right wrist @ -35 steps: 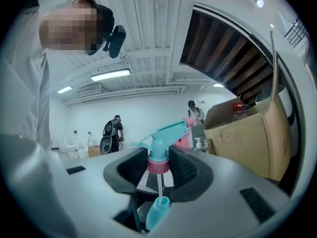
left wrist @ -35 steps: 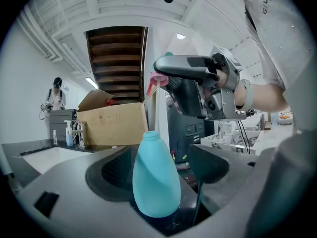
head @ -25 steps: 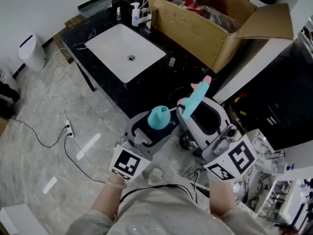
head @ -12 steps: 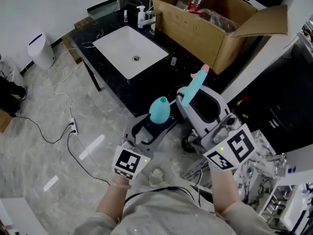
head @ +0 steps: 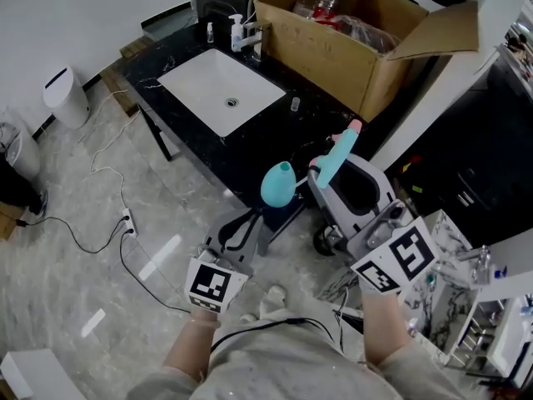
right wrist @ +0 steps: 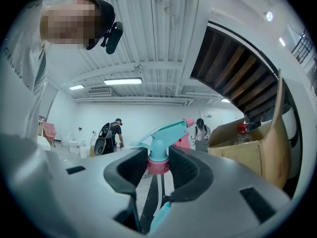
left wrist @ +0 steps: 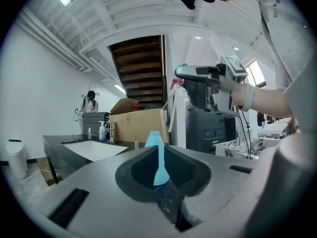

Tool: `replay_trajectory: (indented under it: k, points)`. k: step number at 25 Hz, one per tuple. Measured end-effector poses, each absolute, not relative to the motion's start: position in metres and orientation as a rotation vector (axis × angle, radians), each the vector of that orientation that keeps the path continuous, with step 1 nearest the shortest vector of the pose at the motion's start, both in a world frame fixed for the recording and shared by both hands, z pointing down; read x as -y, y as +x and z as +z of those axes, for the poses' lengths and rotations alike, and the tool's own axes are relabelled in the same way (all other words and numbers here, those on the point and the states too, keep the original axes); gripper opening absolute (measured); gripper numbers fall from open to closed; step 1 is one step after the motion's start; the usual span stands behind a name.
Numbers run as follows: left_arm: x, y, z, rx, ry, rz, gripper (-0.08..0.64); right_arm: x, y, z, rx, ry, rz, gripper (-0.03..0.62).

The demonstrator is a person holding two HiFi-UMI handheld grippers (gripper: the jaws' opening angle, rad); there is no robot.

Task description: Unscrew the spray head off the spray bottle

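Note:
The spray bottle [head: 277, 183] has a teal cone top and a clear lower body, and its neck is bare. In the left gripper view the bottle [left wrist: 156, 152] stands up between the jaws. My left gripper [head: 248, 222] [left wrist: 166, 182] is closing, its pads pinching the crumpled clear body. The teal spray head [head: 337, 152] with a pink nozzle and pink collar is off the bottle. My right gripper [head: 321, 182] is shut on it. In the right gripper view the collar sits between the pads of that gripper [right wrist: 158, 165], and the spray head [right wrist: 161, 138] points away, its dip tube trailing back.
A black counter [head: 275, 144] with a white sink [head: 221, 90] lies ahead, with a soap pump [head: 239, 30] at its back. An open cardboard box [head: 350, 32] sits on its right end. A white bin [head: 62, 94] and cables [head: 108, 198] are on the floor at left. People stand far off [right wrist: 111, 133].
The left jaws stood wide around the teal bottle a second ago and have closed narrow, lower on its clear body. The right gripper keeps the spray head, barely moved.

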State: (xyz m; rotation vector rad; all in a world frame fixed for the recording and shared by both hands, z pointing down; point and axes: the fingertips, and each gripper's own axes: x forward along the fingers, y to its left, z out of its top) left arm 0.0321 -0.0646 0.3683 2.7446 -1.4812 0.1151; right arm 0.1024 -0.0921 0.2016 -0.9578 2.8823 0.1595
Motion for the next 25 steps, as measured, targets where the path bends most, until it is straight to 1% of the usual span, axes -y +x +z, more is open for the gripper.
replay_trajectory:
  k: [2,4,13,25]
  points:
    - [0.061,0.024,0.366,1.502,2.737,0.112,0.017,0.086,0.104,0.208,-2.886,-0.989,0.152,0.137]
    - [0.057,0.018,0.363,1.520,2.731,0.107,0.006,0.080,0.105,0.215,-2.891,-1.013,0.137,0.137]
    - [0.031,-0.003,0.347,1.621,2.690,0.004,0.006,0.047,0.117,0.247,-2.920,-1.104,0.075,0.137]
    - [-0.016,-0.012,0.349,1.661,2.654,-0.016,0.006,-0.005,0.134,0.287,-2.912,-1.239,0.010,0.137]
